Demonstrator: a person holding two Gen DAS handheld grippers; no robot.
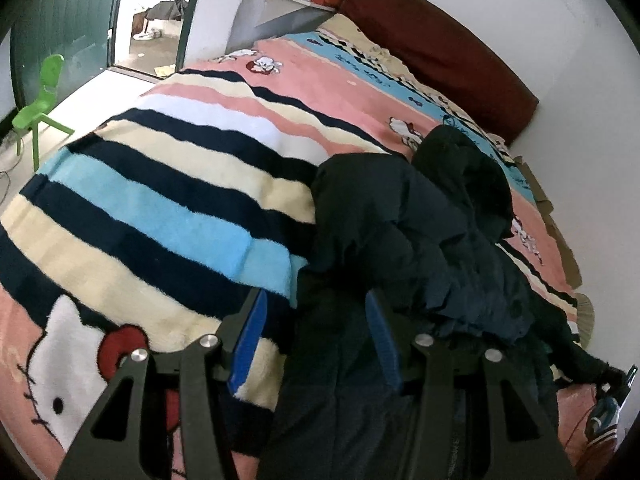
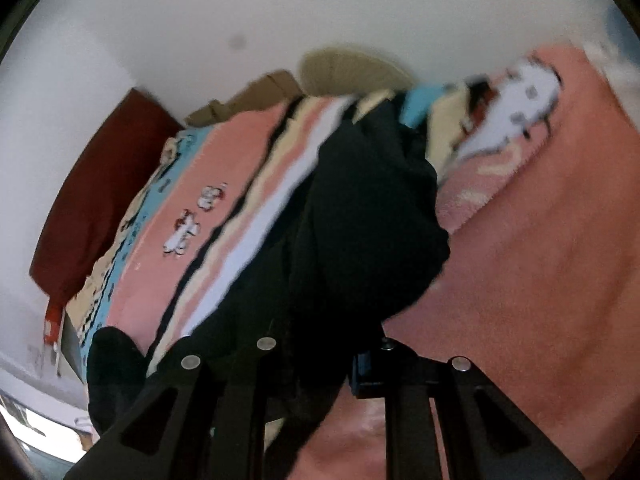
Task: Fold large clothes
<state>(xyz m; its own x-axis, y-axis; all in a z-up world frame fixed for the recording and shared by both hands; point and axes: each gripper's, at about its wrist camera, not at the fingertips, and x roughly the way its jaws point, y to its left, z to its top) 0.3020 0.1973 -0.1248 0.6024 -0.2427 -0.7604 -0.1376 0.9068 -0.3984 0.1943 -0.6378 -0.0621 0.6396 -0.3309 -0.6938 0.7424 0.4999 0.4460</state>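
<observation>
Black jacket (image 1: 400, 216); striped pastel blanket (image 1: 160, 184).

Left wrist view looks down across bed (image 1: 168, 184) toward headboard (image 1: 440, 52), right wrist view close, tilted, blurred, both share blanket (image 2: 248, 200), dark garment (image 2: 360, 216).

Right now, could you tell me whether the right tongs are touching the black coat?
Touching. The right wrist view shows the black coat draped down between the right tongs, its fabric filling their gap.
</observation>
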